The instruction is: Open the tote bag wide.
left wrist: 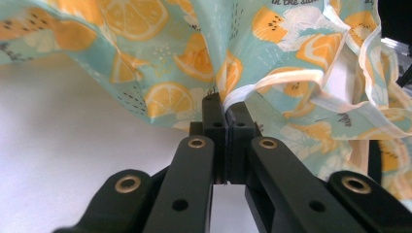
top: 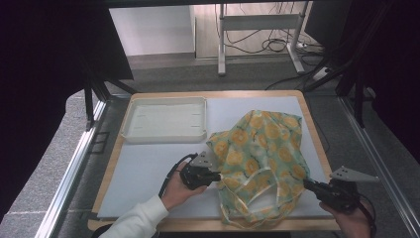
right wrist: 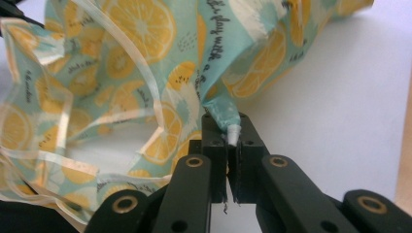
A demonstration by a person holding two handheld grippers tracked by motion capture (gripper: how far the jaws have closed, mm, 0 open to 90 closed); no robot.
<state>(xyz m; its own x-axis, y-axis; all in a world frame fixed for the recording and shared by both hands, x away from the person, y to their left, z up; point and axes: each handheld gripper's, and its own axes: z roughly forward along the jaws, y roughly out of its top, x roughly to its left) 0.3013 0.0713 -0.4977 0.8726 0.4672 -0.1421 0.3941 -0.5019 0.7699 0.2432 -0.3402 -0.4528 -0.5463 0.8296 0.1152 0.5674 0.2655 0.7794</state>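
High view: the lemon-print cloth [top: 260, 163] lies crumpled right of centre on the white table mat [top: 148, 168], with a white tray [top: 166, 119] at upper left. The left gripper [top: 218, 176] pinches the cloth's left edge; the right gripper [top: 306, 183] pinches its lower right edge.

Left gripper view: jaws clamped at frame centre on the cloth's white-trimmed hem [left wrist: 243, 94].

Right gripper view: jaws clenched on a cloth corner [right wrist: 224, 114], with white trim poking between them.

The cloth [top: 262, 158] is pale turquoise, printed with orange citrus slices, white blossoms, dark script and whitish trim. At its ten o'clock the tray [top: 130, 130] looks cream. Both grippers' jaws are black.
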